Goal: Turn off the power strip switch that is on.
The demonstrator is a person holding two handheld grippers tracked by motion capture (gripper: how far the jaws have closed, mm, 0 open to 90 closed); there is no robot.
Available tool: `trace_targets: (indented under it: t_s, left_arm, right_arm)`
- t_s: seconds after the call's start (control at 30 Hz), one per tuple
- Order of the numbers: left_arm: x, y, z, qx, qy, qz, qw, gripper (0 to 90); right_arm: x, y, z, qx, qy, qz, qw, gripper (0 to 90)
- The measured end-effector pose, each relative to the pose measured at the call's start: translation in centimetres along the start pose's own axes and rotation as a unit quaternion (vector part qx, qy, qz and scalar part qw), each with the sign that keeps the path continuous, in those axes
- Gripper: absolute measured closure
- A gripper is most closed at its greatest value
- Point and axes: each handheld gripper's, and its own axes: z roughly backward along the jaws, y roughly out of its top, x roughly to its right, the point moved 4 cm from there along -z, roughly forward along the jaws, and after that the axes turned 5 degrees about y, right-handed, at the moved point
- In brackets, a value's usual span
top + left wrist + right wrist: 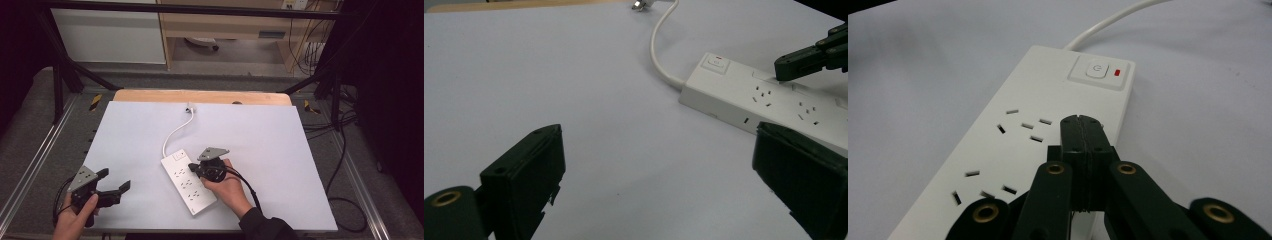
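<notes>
White sheeting covers the surface (260,145) in front of me, with a wooden edge showing at its far side. On it lies a white power strip (188,184), set at a slant near the middle, its white cord (176,131) curving away to a plug (190,107) at the far edge. My right tool (192,167) has its jaws pressed together, holding nothing, tips down on the strip's top face just short of the switch (1096,69), whose red mark shows beside it. My left tool (114,181) rests well apart to the left, low over the bare sheet, jaws spread wide and empty.
</notes>
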Motion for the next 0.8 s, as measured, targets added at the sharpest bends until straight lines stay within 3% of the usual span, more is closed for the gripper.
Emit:
trace_targets:
  t_s: [0.8]
  left_arm:
    - [0.00,-0.03,-0.02,-0.002,0.001,-0.002,1.0000,6.7]
  right_arm:
    - [-0.01,-0.16,-0.04,0.005,-0.001,0.002,1.0000,90.0]
